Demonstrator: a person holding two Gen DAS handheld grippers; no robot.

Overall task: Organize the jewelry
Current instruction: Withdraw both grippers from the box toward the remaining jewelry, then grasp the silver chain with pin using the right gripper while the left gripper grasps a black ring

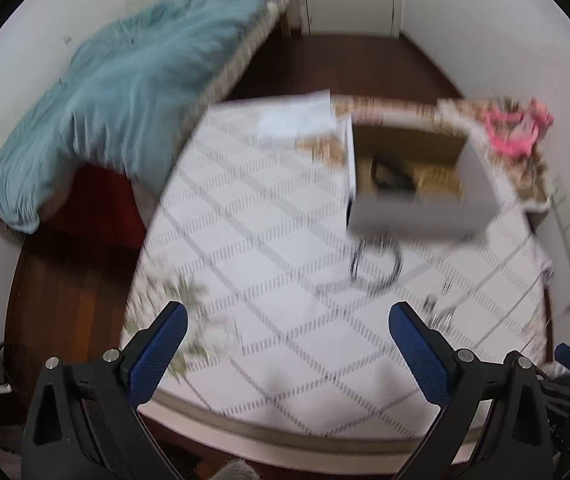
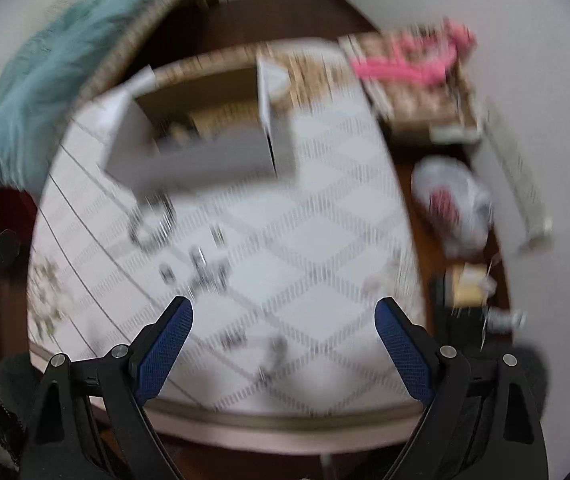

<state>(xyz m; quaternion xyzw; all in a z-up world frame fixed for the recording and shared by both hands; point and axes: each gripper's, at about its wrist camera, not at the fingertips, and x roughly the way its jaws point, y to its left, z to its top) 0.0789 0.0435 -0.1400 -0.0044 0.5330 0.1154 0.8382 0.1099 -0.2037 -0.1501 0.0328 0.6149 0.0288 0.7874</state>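
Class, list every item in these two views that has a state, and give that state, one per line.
Left gripper: open, empty, above the mattress.
Right gripper: open, empty.
White cardboard box: open on top, flaps up, on the mattress.
Dark round bracelet: lying loose beside the box.
Small silver jewelry pieces: scattered, blurred.
Teal blanket: crumpled.
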